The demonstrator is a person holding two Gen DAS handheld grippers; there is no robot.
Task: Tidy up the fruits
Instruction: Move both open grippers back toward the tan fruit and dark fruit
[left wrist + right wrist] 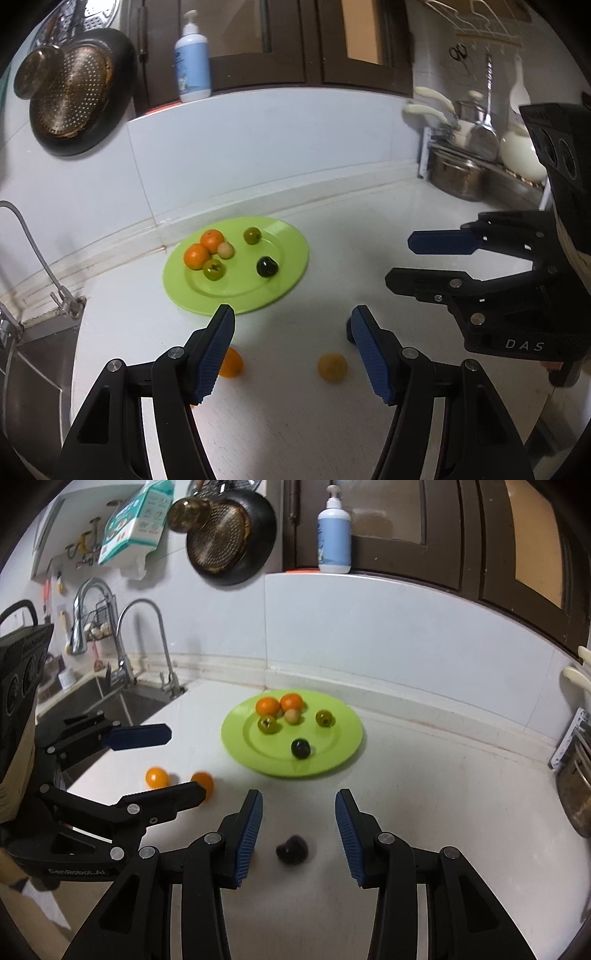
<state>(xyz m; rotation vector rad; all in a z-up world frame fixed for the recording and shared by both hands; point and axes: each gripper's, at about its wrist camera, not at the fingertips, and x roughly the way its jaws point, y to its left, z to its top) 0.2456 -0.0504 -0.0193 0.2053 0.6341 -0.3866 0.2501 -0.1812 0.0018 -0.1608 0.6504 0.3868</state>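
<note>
A green plate point(288, 266) point(343, 746) lies on the white counter and holds two oranges, two green fruits, a pale fruit and a dark fruit point(267, 266) point(300, 748). My left gripper point(291, 350) is open above the counter, with a yellow-orange fruit point(332, 366) between its fingers and an orange fruit point(232, 363) by its left finger. My right gripper point(298, 830) is open over a loose dark fruit point(292, 849). In the right wrist view the two orange fruits point(156, 777) point(204, 782) lie by the left gripper point(173, 760).
A sink point(110, 701) with taps lies left of the counter. A pot rack with a steel pot point(456, 177) stands at the right. A pan point(79, 92) hangs on the wall and a pump bottle point(192, 59) stands on the ledge.
</note>
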